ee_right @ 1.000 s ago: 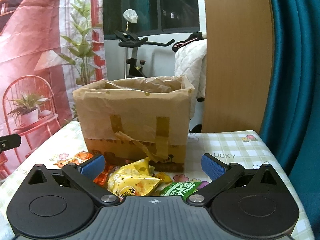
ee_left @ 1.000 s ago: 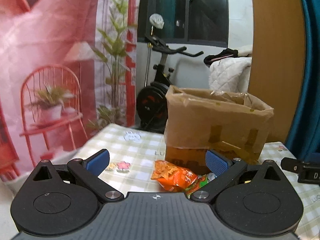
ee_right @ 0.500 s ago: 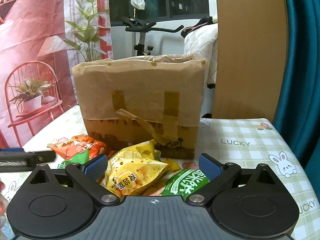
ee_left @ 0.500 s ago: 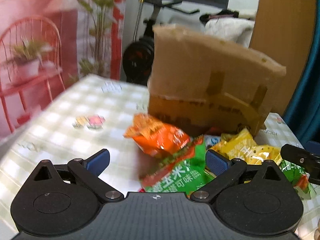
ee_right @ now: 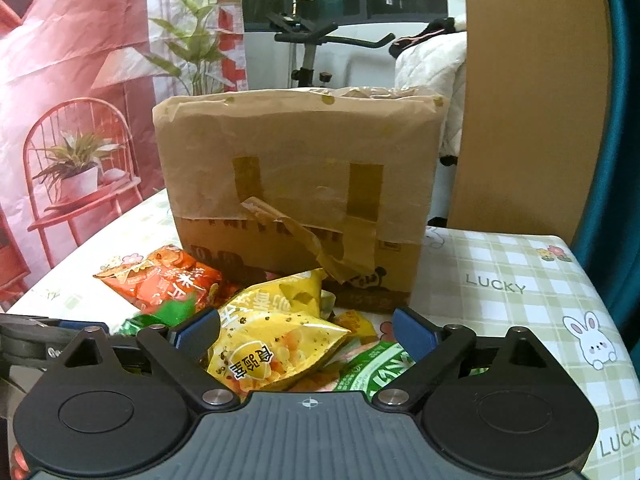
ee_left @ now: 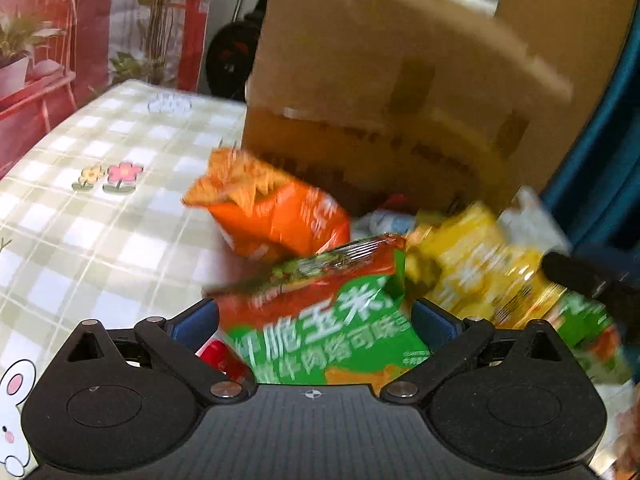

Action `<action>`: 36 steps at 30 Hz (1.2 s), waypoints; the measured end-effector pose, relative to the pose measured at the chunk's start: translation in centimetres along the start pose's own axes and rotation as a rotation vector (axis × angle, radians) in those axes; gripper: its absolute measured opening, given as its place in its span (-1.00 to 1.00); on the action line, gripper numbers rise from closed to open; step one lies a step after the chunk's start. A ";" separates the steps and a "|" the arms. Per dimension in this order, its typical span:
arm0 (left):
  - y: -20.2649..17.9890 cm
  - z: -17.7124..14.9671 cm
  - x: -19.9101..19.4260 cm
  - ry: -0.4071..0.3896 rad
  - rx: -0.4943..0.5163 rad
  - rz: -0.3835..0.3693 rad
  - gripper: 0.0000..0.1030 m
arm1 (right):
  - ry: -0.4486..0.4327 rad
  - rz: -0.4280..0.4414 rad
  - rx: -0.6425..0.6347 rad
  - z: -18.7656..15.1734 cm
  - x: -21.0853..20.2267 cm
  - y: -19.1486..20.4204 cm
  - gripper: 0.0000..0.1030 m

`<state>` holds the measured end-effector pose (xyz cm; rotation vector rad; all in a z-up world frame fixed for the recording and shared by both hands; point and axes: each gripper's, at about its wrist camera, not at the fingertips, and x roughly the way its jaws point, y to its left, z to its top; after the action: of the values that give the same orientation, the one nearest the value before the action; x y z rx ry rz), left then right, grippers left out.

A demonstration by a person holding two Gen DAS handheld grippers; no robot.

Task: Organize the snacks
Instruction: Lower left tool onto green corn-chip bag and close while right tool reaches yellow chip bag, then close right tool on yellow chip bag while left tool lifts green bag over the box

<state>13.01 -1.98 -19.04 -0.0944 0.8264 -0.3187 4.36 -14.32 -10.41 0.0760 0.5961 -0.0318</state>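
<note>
Moved since before: both my grippers have dropped toward the snack pile; the box that filled the far view of my left camera now looms at the top, and packets fill the near view.
Left gripper (ee_left: 314,322): spread wide, straddling the green-and-red packet (ee_left: 320,320); I cannot tell whether the pads touch it, the view is blurred.
Right gripper (ee_right: 304,326): jaws closing but not yet gripping, the yellow packet (ee_right: 276,340) between them with a clear gap on its right side.
Other snacks: orange packet (ee_left: 276,212) far-left in the pile, a second green packet (ee_right: 376,368) near-right, all on the checked tablecloth (ee_right: 520,280).
Cardboard box (ee_right: 296,184): upright just beyond the pile, top open.
Step in hand: I judge this the reach-and-grasp, one packet per gripper; nothing lifted yet.
Next move: close on each packet's puffy middle, gently, then lift above the box's rim.
</note>
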 end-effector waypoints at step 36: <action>0.3 2.3 -7.6 -0.259 0.082 0.114 0.74 | 0.121 0.088 -0.073 0.8 3.2 2.1 0.19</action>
<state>9.93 0.63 -12.16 -0.0108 0.5585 -0.2264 7.56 -12.30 -11.41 0.0334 0.7136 0.0807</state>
